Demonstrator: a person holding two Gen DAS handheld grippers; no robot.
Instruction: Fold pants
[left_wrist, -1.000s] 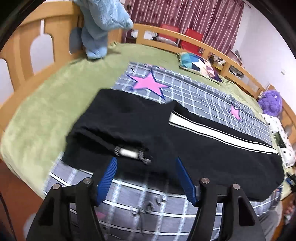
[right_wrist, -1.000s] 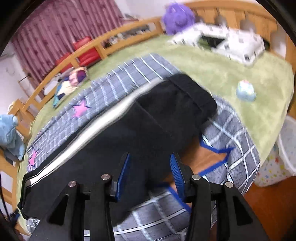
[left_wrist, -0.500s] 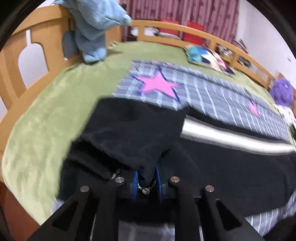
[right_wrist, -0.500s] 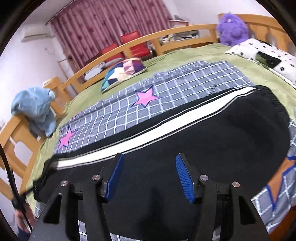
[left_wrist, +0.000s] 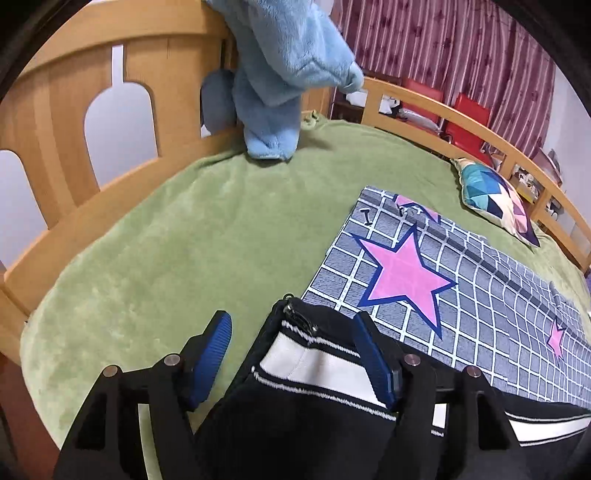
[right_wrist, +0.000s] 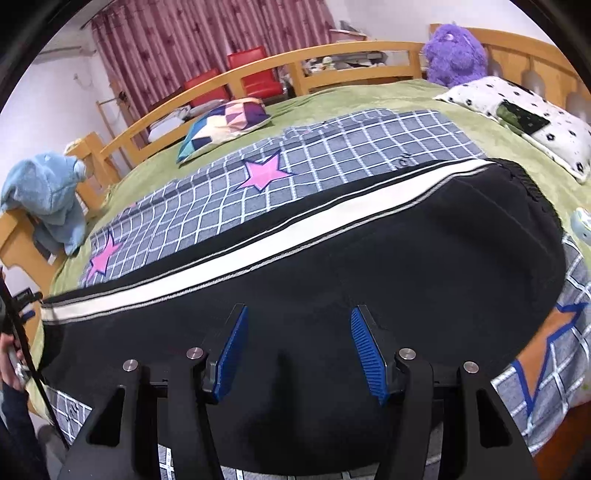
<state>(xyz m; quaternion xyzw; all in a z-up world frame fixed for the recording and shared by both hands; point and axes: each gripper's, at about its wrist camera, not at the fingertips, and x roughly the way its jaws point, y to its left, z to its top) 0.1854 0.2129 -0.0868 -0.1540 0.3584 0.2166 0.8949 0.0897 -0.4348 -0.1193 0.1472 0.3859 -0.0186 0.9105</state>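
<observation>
Black pants with a white side stripe (right_wrist: 369, 258) lie lengthwise on a grey checked blanket with pink stars (right_wrist: 332, 147) on the bed. In the left wrist view the leg-cuff end of the pants (left_wrist: 317, 369) lies between the fingers of my left gripper (left_wrist: 291, 332), which is open and holds nothing; the zip at the cuff points away from me. My right gripper (right_wrist: 297, 325) is open and empty, hovering over the middle of the pants near the bed's front edge. The waistband (right_wrist: 528, 192) is at the right.
A green bed cover (left_wrist: 184, 240) lies under the blanket. Wooden rails (left_wrist: 74, 110) ring the bed. A blue plush (left_wrist: 280, 74) hangs on the rail, a patchwork cushion (right_wrist: 225, 125) and purple plush (right_wrist: 454, 55) sit at the back, a spotted pillow (right_wrist: 517, 118) at right.
My left gripper was shut on the pant cuff half a second ago; it has opened and the cuff now lies spread flat at the left end. My right gripper stayed open above the pants.
</observation>
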